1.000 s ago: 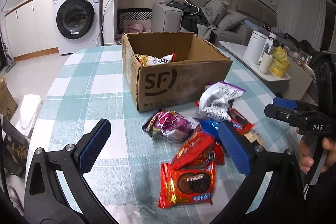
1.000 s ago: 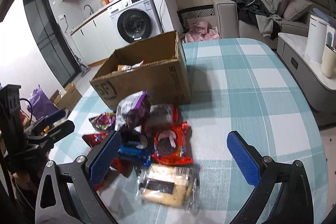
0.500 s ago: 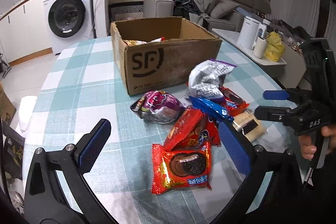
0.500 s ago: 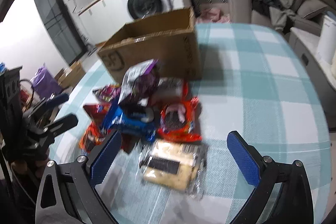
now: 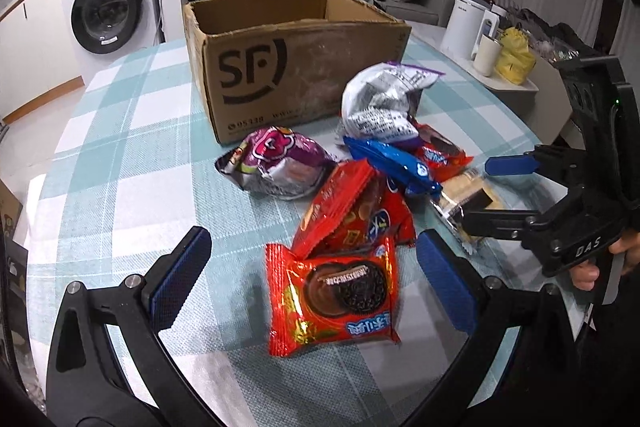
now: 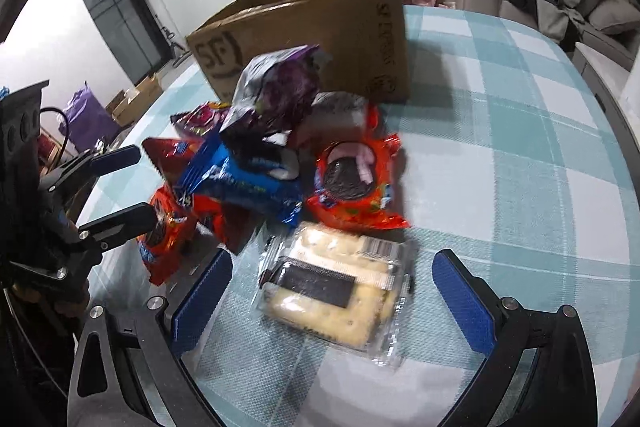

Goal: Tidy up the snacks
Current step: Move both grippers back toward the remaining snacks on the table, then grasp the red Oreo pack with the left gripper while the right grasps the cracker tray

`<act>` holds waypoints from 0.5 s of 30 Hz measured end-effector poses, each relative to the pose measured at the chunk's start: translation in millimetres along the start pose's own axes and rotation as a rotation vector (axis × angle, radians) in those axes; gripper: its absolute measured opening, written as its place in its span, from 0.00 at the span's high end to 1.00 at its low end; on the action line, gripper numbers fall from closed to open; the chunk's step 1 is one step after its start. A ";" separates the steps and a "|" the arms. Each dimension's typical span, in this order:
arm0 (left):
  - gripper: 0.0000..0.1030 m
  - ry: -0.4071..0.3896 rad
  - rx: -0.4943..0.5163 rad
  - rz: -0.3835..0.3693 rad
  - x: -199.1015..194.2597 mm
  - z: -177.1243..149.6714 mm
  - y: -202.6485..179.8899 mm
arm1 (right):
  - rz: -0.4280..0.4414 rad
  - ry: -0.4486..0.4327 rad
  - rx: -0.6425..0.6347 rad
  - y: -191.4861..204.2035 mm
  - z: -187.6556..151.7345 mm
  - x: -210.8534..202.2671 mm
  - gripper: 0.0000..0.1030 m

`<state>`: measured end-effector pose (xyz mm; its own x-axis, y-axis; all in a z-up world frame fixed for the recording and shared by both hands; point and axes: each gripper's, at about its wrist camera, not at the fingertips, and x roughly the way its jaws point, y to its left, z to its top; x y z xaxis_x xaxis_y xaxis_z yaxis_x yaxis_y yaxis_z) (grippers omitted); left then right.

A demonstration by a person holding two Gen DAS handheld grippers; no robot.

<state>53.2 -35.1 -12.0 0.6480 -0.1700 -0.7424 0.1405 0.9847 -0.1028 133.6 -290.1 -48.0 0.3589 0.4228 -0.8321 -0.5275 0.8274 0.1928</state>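
The snacks lie heaped on the worktop (image 5: 120,187) before the cardboard box (image 5: 296,67). Both our tongs, left (image 5: 312,279) and right (image 6: 332,299), gape wide and empty. The packets look light, crinkly and slippery with fragile biscuits inside, so we judge a gentle pinch across the flat middle best.

We can't see into the cardboard box (image 5: 296,67), its near wall blocks the inside. Blue pack (image 6: 240,183) and purple bag (image 6: 276,95) motion-blurred in right wrist view, print unreadable. Red packs under blue pack mostly covered. Both handles cut off at frame bottom.
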 end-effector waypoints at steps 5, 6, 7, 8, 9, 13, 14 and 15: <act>0.01 0.034 0.039 -0.001 3.1 -4.1 -5.7 | -0.029 0.036 -0.031 3.8 -3.1 9.4 0.00; 0.01 0.045 0.050 -0.003 3.5 -5.7 -7.4 | -0.033 0.043 -0.037 4.9 -3.6 11.6 0.00; 0.01 0.050 0.061 -0.002 4.3 -6.7 -8.9 | -0.040 0.043 -0.045 6.7 -4.5 12.3 0.00; 0.01 0.054 0.074 0.002 5.0 -7.7 -10.5 | -0.051 0.047 -0.059 9.3 -5.4 13.8 0.00; 0.01 0.056 0.084 0.007 6.2 -8.4 -11.9 | -0.059 0.049 -0.069 10.7 -5.9 14.6 0.00; 0.01 0.096 0.102 0.007 12.7 -13.3 -13.9 | -0.075 0.054 -0.092 13.3 -8.4 15.9 0.00; 0.01 0.105 0.106 0.011 14.6 -14.4 -14.2 | -0.079 0.055 -0.098 13.8 -8.9 16.3 0.01; 0.01 0.113 0.109 0.013 15.9 -15.0 -14.4 | -0.082 0.056 -0.104 14.4 -9.2 16.8 0.01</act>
<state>50.2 -51.4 -32.2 0.5626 -0.1453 -0.8139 0.2167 0.9759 -0.0245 125.0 -274.5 -63.9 0.3620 0.3312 -0.8714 -0.5758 0.8146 0.0703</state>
